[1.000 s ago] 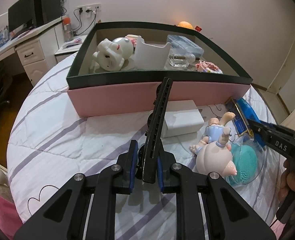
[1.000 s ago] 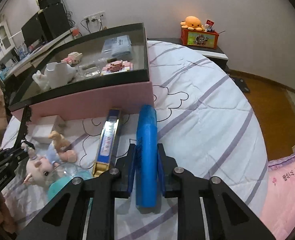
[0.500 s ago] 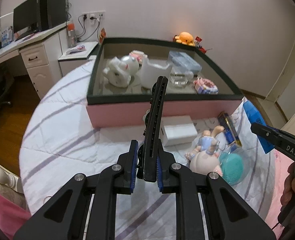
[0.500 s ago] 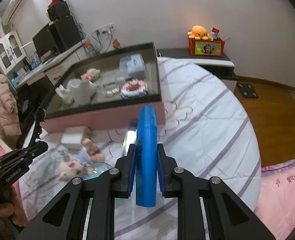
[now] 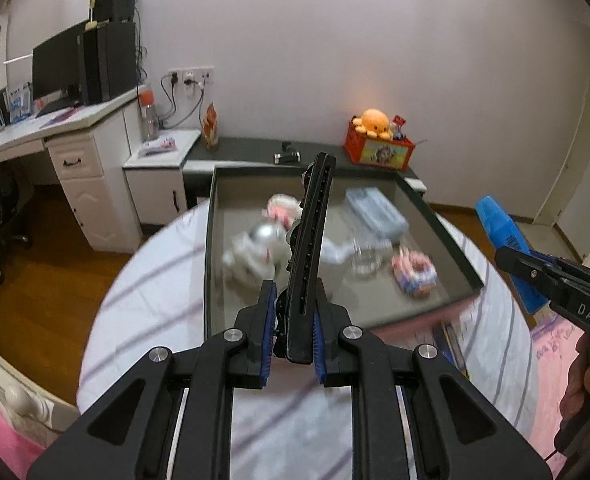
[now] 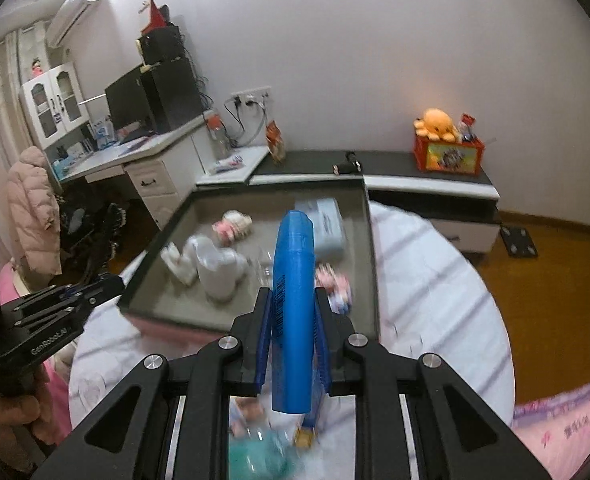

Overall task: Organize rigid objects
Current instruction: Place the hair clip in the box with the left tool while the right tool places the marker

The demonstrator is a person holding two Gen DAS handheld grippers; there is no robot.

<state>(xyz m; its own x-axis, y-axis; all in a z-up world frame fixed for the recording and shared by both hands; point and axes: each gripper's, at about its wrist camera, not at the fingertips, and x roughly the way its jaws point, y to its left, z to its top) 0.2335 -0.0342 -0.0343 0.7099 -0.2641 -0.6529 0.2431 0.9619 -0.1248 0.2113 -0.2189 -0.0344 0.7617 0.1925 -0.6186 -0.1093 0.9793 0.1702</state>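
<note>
My left gripper is shut on a long black slotted bar, held up in the air over the near edge of the pink box. My right gripper is shut on a flat blue case, also raised above the bed in front of the box. In the left wrist view the right gripper and its blue case show at the right. Inside the box lie a white figurine, a white jug, a clear plastic container and pink block toys, all blurred.
The box rests on a white, purple-striped bed cover. Below my right gripper lie a doll and a teal brush. A low dark cabinet with an orange plush and a red box stands behind, a white desk to the left.
Both grippers rose with their loads, so the views now look down into the box from higher up. The white block and doll on the bed slid out of the left wrist view.
</note>
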